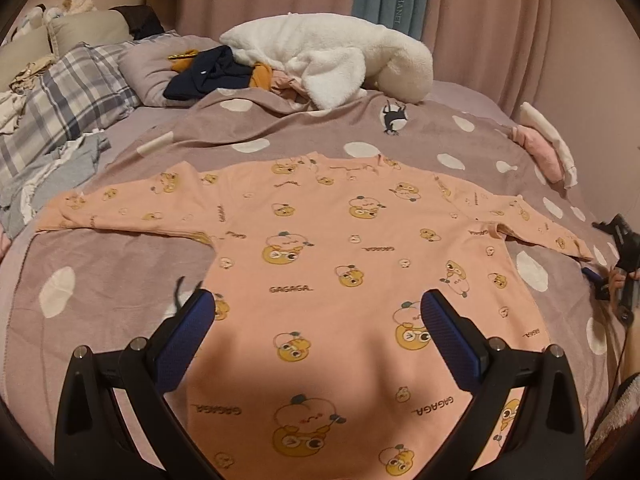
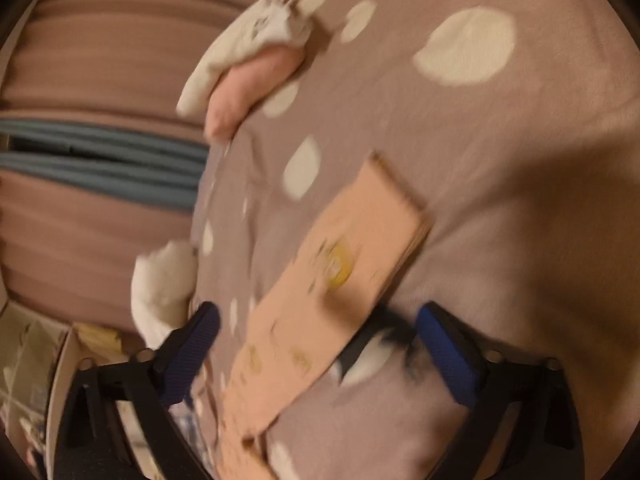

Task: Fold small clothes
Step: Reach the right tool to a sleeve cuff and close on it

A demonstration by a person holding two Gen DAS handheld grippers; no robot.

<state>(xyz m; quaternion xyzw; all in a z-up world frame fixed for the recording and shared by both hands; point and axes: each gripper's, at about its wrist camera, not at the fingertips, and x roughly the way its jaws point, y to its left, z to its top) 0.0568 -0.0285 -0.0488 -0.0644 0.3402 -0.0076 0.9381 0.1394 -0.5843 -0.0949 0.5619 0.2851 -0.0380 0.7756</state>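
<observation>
We had the peach shirt (image 1: 320, 240) spread flat on the spotted blanket (image 1: 100, 280), sleeves running sideways. Our right gripper (image 2: 318, 316) was nearest, jaws apart and empty over the sleeve end (image 2: 360, 236). Left gripper (image 1: 318, 300) hung unclenched above the hem.

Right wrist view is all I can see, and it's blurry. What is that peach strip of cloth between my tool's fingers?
Observer: It's one sleeve of a peach long-sleeved cartoon-print top, spread flat on the dotted taupe blanket.
Operator: Where's the other tool?
Observer: The left tool hangs open over the top's lower half.
Operator: More clothes?
Observer: Yes, a fluffy white garment is heaped beyond the top's collar.
</observation>
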